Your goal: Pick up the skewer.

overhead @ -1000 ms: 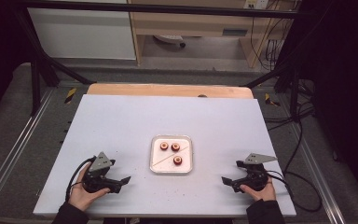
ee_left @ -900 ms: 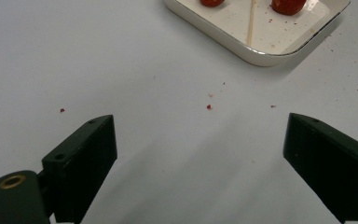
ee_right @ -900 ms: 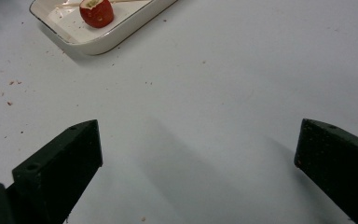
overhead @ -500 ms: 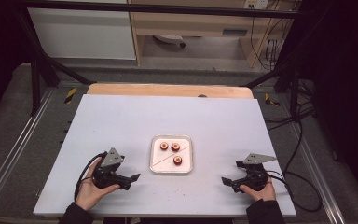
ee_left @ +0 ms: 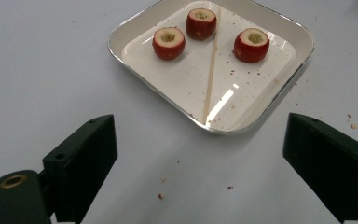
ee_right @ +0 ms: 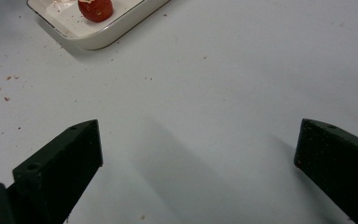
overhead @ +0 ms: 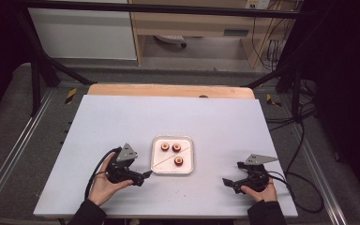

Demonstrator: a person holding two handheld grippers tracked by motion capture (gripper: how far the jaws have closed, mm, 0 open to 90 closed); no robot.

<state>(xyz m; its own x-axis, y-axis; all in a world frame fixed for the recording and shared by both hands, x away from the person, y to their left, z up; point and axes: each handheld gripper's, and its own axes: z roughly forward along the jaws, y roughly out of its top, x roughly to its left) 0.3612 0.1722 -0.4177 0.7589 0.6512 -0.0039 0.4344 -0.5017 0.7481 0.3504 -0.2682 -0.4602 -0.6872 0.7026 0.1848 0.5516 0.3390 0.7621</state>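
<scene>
Approaching the tray (ee_left: pixel 279 28) is the step in hand for the left tool (overhead: pixel 143 177), which rests on the worktop (overhead: pixel 122 117) just beside the tray's near-left side, jaws wide apart and holding nothing. A wooden skewer (ee_left: pixel 211 70) lies diagonally across the tray between three cored red fruit pieces (ee_left: pixel 168 42). Judged from this layout, aim at the skewer's near end, clear of the fruit. Keep the jaws low and level, straddle the stick, then close gently. The right tool (overhead: pixel 232 182) sits well apart at the worktop's right, likewise spread and empty.
</scene>
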